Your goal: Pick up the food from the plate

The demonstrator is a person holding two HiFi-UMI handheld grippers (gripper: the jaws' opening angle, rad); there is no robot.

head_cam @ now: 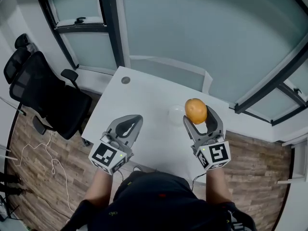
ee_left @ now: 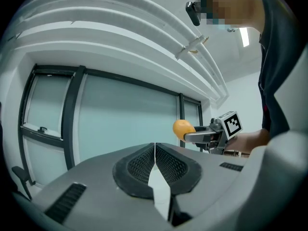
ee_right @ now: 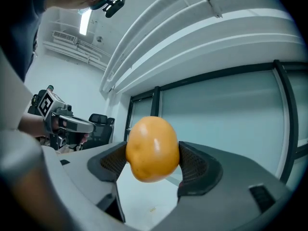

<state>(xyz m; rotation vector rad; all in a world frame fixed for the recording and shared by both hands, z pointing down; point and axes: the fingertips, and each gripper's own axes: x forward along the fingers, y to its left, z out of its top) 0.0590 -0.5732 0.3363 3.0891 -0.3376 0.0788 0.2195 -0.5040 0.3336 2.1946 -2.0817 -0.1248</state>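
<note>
The fruit (ee_right: 153,149), round and orange, sits between the jaws of the right gripper (head_cam: 199,118). The two ribbed pads (ee_right: 193,163) press on its left and right sides, so the jaws stand about as wide as the fruit and hold it. It is slightly oval. In the right gripper view its longer axis stands upright, across the line on which the jaws close. Roughly half of it sticks out past the tips.

In the head view the fruit is up in the air above the white table (head_cam: 144,100). A pale round thing just beside it, on the left, is probably the plate (head_cam: 176,114), but it is too faint to be sure. Nothing seems to lie on it. The fruit does not touch the table or the plate.

The left gripper (head_cam: 128,125) is well apart, on the left side over the table. Its jaws are pressed together with nothing between them. From its view the fruit appears far off to the right.

I judge that the pick is done. For the next move the fruit is in the right gripper alone, and the left one is not needed. One risk is that the smooth skin slips, because the pads grip only the back half.
</note>
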